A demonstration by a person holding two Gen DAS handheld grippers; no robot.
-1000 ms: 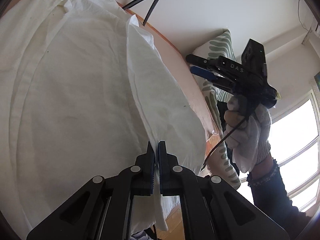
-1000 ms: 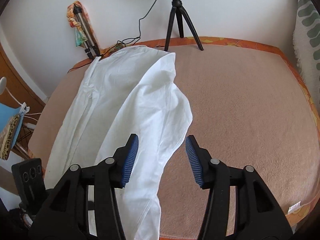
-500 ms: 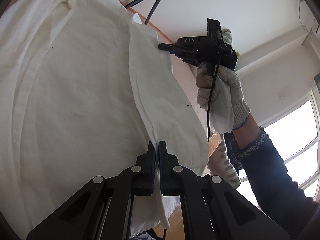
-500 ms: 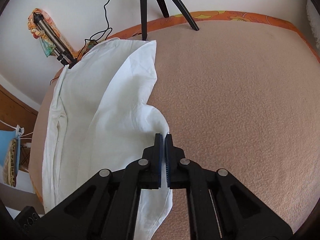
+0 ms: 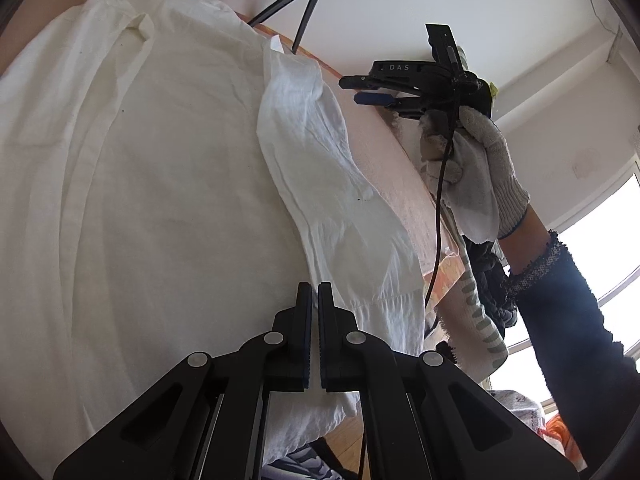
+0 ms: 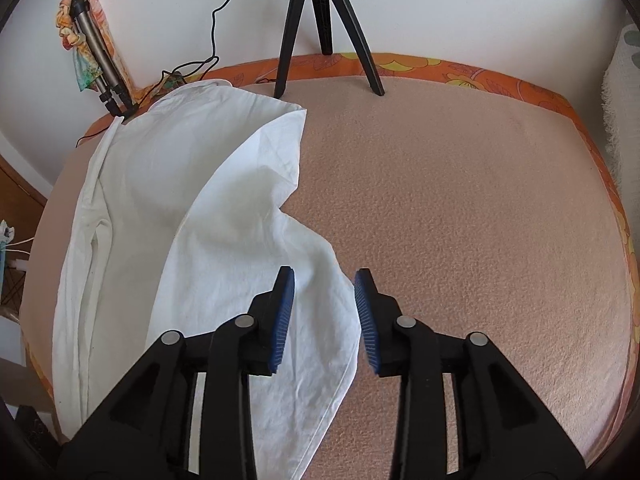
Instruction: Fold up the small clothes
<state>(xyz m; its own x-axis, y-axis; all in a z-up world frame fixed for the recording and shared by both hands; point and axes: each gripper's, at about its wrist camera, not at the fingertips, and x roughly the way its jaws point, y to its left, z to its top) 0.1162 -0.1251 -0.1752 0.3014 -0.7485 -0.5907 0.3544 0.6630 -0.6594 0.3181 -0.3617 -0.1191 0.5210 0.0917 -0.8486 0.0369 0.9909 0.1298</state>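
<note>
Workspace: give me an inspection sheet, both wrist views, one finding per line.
Surface: peach blanket with orange floral edge.
Job's things: white garment spread flat, one flap folded over it.
Clutter: black tripod; second tripod wrapped in patterned cloth.
Grippers: left gripper shut over the garment, cloth between its fingers not discernible; right gripper opening, fingers straddling the garment's edge, in a gloved hand.
Cables: black cable down the wall.
Surroundings: white wall, bright window.

Left gripper (image 5: 314, 296) jaws closed; right gripper (image 6: 324, 280) jaws opening, gloved hand (image 5: 472, 176) holding it.
</note>
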